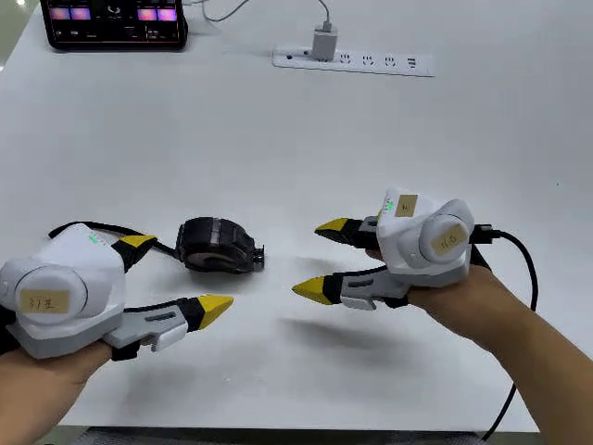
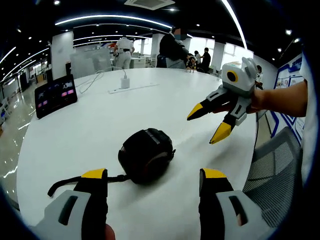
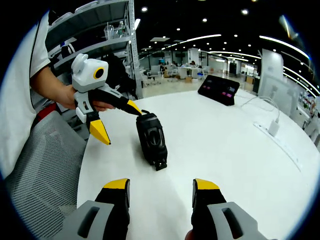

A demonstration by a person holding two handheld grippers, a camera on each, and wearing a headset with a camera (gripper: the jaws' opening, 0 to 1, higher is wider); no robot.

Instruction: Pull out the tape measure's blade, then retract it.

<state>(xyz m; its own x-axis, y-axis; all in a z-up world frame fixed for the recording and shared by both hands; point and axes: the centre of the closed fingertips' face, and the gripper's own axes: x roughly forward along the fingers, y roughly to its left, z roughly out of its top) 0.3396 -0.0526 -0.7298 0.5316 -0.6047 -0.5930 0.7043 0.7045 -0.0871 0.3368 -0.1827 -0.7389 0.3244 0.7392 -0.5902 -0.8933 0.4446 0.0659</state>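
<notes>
A black tape measure lies on its side on the white table, its blade tip facing right and a black wrist strap trailing off to the left. My left gripper is open just left of the tape measure, its yellow tips either side of the case without touching it. My right gripper is open to the right of the tape measure, a short gap away, holding nothing. The blade is fully inside the case.
A white power strip with a plugged charger lies at the back of the table. A dark tablet with a lit screen stands at the back left. A grey mesh chair is beside the table. People stand far off.
</notes>
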